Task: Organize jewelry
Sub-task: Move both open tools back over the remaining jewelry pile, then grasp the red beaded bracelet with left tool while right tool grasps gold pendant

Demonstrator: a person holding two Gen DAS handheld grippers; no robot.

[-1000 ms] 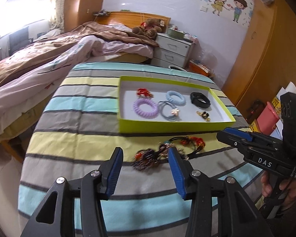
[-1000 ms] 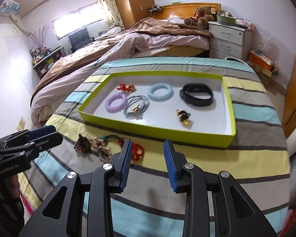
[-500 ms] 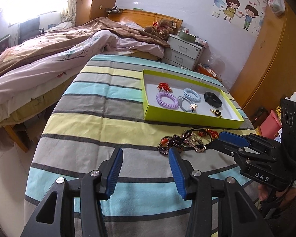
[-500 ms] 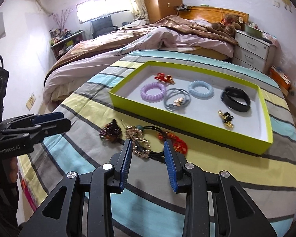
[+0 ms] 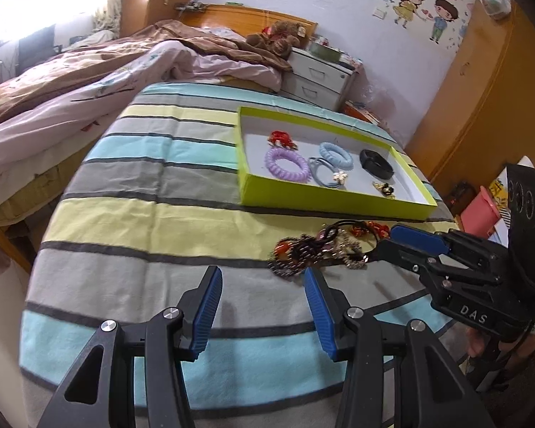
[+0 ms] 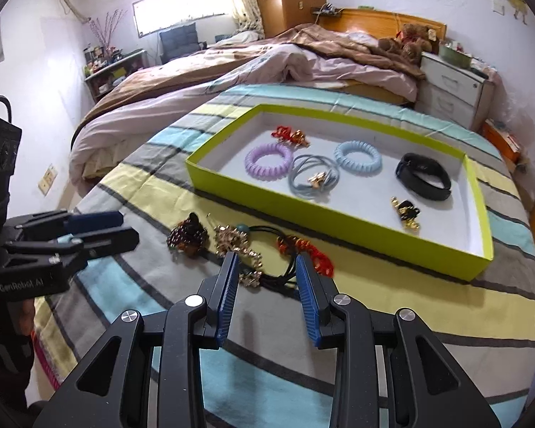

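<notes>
Through the left wrist camera, my left gripper point(image 5: 262, 297) had drifted off the loose pile of beaded, dark and red jewelry pieces point(image 5: 321, 246). A second ago that tangle lay right between its blue pads; now it sat ahead and to the right of the tips, with only striped bedcover point(image 5: 142, 185) between the jaws, which stood moderately wide and held nothing. The right gripper point(image 5: 385, 246) had come in from the right until its tips were at the pile's edge. I could not tell whether they touched. The lime-green shallow cardboard tray point(image 5: 324, 207) lay beyond the pile, already holding coiled hair ties and small ornaments.

Through the right wrist camera, my right gripper point(image 6: 265, 278) had closed in on the pile point(image 6: 246, 249): a second earlier the pieces lay ahead and to the left, now a black cord loop point(image 6: 278, 274) and a gold-toned piece lay between its pads. The jaws were parted, not pressing. I judged the right hand was lined up for the next pick, with the tray point(image 6: 339, 228) just ahead of it.
</notes>
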